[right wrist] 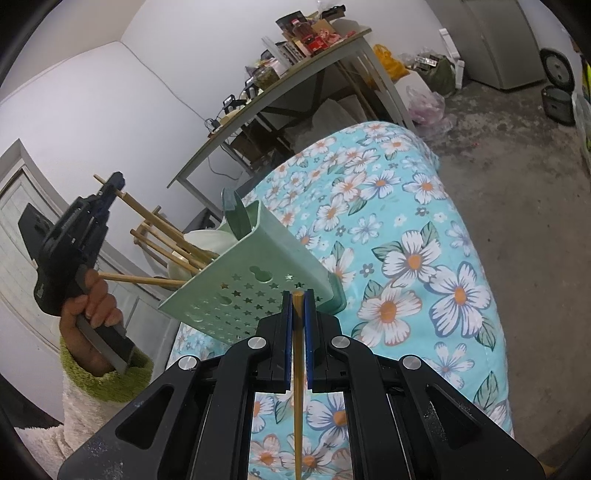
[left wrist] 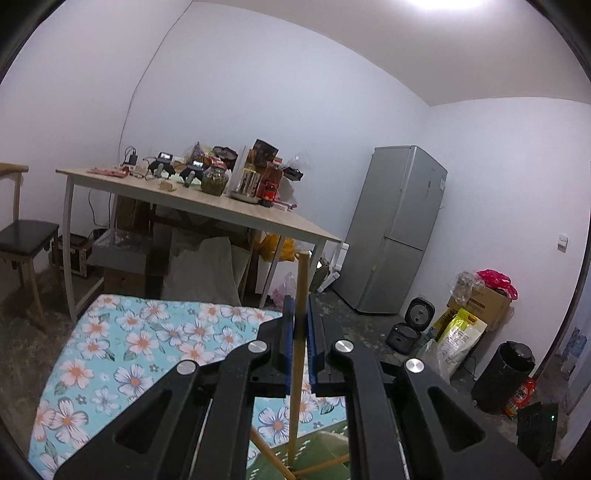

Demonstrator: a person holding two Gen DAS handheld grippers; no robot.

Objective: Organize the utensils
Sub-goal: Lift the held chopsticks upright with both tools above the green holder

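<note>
So the left hand-held gripper (right wrist: 114,183) is clamped on a chopstick (left wrist: 302,295), tip already over the green holder (right wrist: 258,254). Lower it straight in, then let go. The right hand-held gripper (right wrist: 298,297), at 5 o'clock of the holder, grips another chopstick (right wrist: 297,387).

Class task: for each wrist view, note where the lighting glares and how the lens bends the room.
Left wrist view: ceiling light blows out white at the top; grey fridge leans, walls curve. Right wrist view: even light, no glare; wooden-topped table and floral blue cloth bow; corners vignette black.
</note>
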